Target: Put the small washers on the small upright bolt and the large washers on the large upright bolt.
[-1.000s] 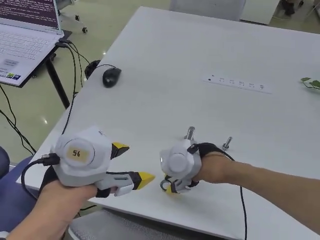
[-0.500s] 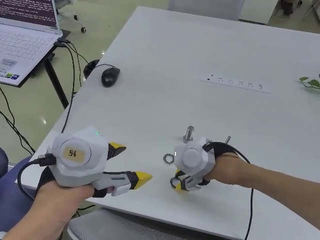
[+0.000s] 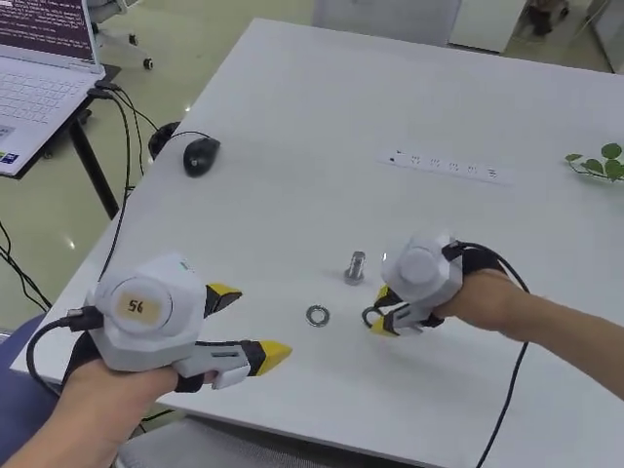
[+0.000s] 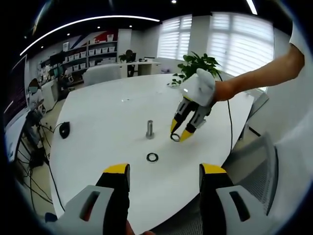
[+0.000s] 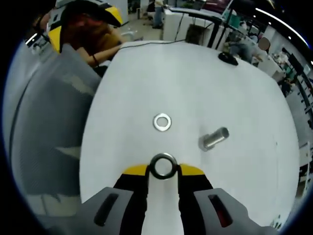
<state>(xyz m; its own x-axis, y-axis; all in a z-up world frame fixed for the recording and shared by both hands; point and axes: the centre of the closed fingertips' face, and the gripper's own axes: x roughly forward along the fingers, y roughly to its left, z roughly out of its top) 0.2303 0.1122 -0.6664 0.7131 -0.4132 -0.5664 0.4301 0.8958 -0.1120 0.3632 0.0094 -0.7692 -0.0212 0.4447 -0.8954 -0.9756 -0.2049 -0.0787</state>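
A large upright bolt (image 3: 356, 267) stands mid-table, also seen in the left gripper view (image 4: 149, 129) and the right gripper view (image 5: 213, 138). A loose washer (image 3: 317, 315) (image 4: 152, 157) (image 5: 162, 122) lies flat in front of the bolt. My right gripper (image 3: 380, 320) (image 5: 163, 171) hovers just right of the bolt, shut on another washer (image 3: 370, 317) (image 5: 163, 166) (image 4: 175, 137) held on edge between its yellow tips. My left gripper (image 3: 249, 324) (image 4: 165, 170) is open near the table's front edge, with nothing between its jaws. The right gripper's body covers the table behind it.
A black mouse (image 3: 200, 154) with its cable lies at the far left of the table (image 3: 292, 117). A white power strip (image 3: 444, 166) lies at the back. Plant leaves (image 3: 595, 164) reach in at the right edge. A laptop (image 3: 39, 68) sits on a stand beside the table.
My right gripper has risen from the table's front edge and moved right, past the bolt, carrying a washer. A second washer now lies uncovered. The left gripper stayed put.
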